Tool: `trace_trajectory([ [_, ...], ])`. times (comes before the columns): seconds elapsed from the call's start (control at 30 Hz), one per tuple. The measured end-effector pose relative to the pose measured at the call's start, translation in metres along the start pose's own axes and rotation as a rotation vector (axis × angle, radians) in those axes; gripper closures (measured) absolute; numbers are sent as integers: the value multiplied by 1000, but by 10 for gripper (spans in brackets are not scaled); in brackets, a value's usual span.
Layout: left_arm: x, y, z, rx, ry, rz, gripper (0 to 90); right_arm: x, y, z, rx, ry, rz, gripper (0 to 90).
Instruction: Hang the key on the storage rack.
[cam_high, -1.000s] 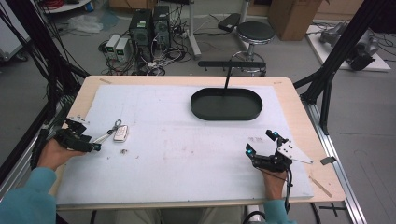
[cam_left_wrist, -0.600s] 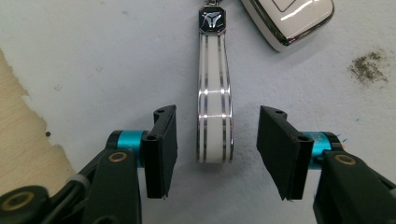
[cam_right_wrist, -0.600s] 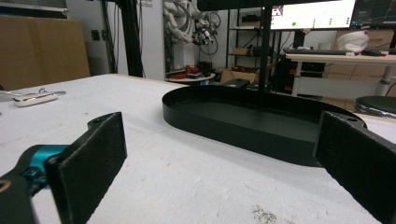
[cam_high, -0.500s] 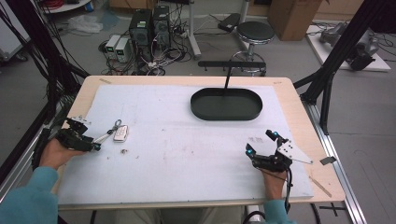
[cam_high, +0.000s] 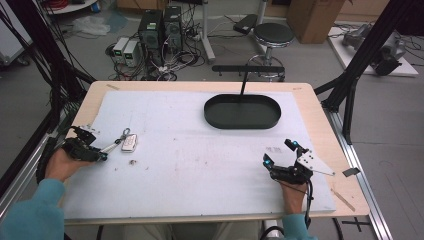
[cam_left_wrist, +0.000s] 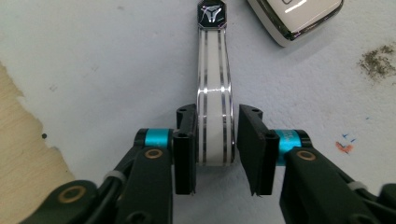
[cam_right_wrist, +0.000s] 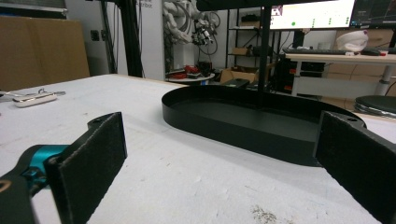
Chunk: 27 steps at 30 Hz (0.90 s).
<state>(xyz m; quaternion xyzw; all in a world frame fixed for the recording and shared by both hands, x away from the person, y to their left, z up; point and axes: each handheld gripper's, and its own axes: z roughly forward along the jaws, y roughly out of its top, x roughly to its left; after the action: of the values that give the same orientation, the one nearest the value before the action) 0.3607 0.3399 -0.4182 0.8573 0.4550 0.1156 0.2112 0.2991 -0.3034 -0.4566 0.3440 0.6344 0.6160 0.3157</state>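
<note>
A white car key fob (cam_high: 130, 144) lies on the white mat at the left, with a white, chrome-edged strap (cam_high: 111, 146) running from it toward my left gripper (cam_high: 101, 153). In the left gripper view the strap (cam_left_wrist: 214, 70) lies flat between the two black pads. The left gripper (cam_left_wrist: 217, 114) has just been closing and is shut on the strap's end. The fob's corner (cam_left_wrist: 294, 16) is at the top right. My right gripper (cam_high: 278, 152) rests near the front right, open wide, with nothing between its pads (cam_right_wrist: 222, 130).
A black oval tray (cam_high: 242, 122) sits at the back centre of the mat, and its wall (cam_right_wrist: 233, 133) lies ahead of the right gripper. A thin black post rises behind it. Dark crumbs (cam_high: 132, 161) lie near the fob. Bare wood borders the mat (cam_left_wrist: 23, 154).
The left jaws have drawn in around the strap. Both hands, the key fob and the tray have kept their places.
</note>
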Motion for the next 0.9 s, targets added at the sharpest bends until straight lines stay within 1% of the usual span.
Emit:
trace_trajectory([
  [0.1,1,0,0,-5,-1,-6,732,0,0,0,0,0,1,20],
  [0.17,0,0,0,-7,4,9,734,-1,0,1,0,-2,-3,20],
  [0.3,-1,0,0,-10,19,38,736,-1,0,0,1,-2,4,20],
  [0.4,-1,0,0,-23,42,46,737,-1,0,1,-2,-10,3,20],
  [0.47,0,0,-1,-36,42,41,738,-1,0,1,5,-9,10,20],
  [0.5,1,0,-1,-45,44,38,738,-1,1,1,7,-8,13,20],
  [0.6,1,-1,-4,-79,48,56,739,-2,1,2,7,-16,16,20],
  [0.63,2,-2,-4,-108,33,49,739,-2,1,2,10,-9,20,20],
  [0.67,2,-2,-4,-108,33,49,739,-3,1,2,13,-10,23,20],
  [0.7,2,-2,-5,-131,16,50,739,-3,1,2,16,-5,26,20],
  [0.77,0,-2,-6,-145,15,67,739,-4,2,2,22,4,40,20],
  [0.87,-3,0,-10,-202,-2,73,740,-5,4,3,16,21,46,19],
  [0.9,-5,1,-11,-220,-10,75,740,-5,6,3,9,31,55,19],
])
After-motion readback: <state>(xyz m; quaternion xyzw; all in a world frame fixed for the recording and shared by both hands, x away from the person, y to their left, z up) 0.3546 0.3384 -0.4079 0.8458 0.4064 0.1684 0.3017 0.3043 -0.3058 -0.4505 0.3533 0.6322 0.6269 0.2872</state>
